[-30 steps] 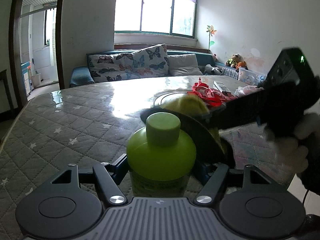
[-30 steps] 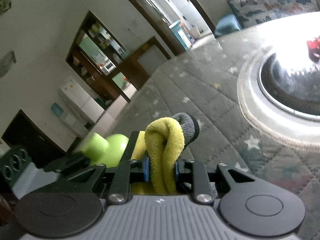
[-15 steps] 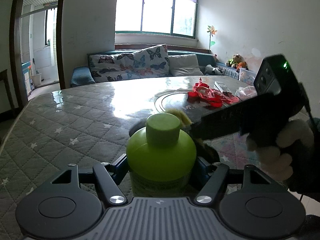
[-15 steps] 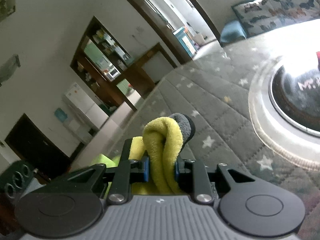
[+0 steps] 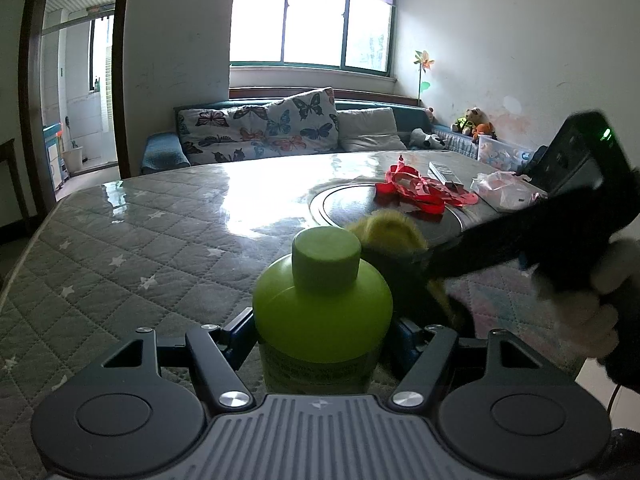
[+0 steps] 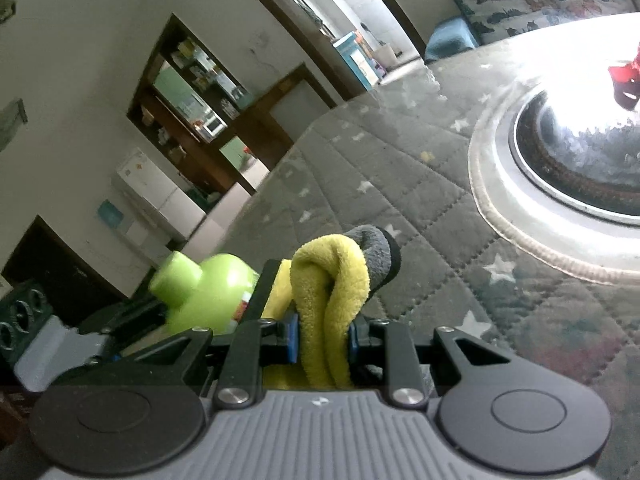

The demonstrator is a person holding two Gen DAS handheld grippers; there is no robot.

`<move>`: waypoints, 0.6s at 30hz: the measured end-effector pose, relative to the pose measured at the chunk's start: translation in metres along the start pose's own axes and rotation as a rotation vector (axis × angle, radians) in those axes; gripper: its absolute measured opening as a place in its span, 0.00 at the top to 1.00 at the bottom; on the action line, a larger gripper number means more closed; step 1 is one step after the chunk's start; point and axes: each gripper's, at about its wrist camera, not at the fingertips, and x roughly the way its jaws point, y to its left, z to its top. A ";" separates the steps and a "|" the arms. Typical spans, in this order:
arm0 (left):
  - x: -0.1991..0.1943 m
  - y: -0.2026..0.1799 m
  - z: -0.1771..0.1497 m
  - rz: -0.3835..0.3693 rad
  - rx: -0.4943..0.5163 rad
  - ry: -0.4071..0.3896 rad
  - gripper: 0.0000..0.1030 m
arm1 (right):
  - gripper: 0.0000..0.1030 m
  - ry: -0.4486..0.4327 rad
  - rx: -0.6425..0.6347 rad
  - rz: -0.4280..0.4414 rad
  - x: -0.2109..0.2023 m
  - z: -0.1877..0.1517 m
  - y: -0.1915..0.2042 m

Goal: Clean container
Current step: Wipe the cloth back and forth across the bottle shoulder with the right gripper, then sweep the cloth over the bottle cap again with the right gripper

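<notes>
Fingers of the left gripper (image 5: 323, 336) clamp the green bottle (image 5: 323, 308) by its body, upright above the quilted table (image 5: 120, 248), probably to steady it for wiping. Right gripper (image 6: 322, 340) fingers pinch a folded yellow cloth (image 6: 334, 280) with a grey side, held at the bottle's right flank, apparently against it; contact is hidden. Bottle label shows only as a pale, blurred band; no brand or writing is readable.
</notes>
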 end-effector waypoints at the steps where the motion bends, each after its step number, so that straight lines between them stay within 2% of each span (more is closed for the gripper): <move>1: 0.000 0.000 0.000 0.001 0.001 0.000 0.30 | 0.78 -0.015 -0.006 0.010 -0.004 0.002 0.003; 8: -0.001 0.000 0.000 0.006 -0.003 0.001 0.30 | 0.78 -0.066 -0.041 0.040 -0.010 0.019 0.018; 18: 0.001 0.000 0.000 0.007 0.000 0.001 0.30 | 0.78 0.001 -0.001 0.007 0.021 0.013 0.001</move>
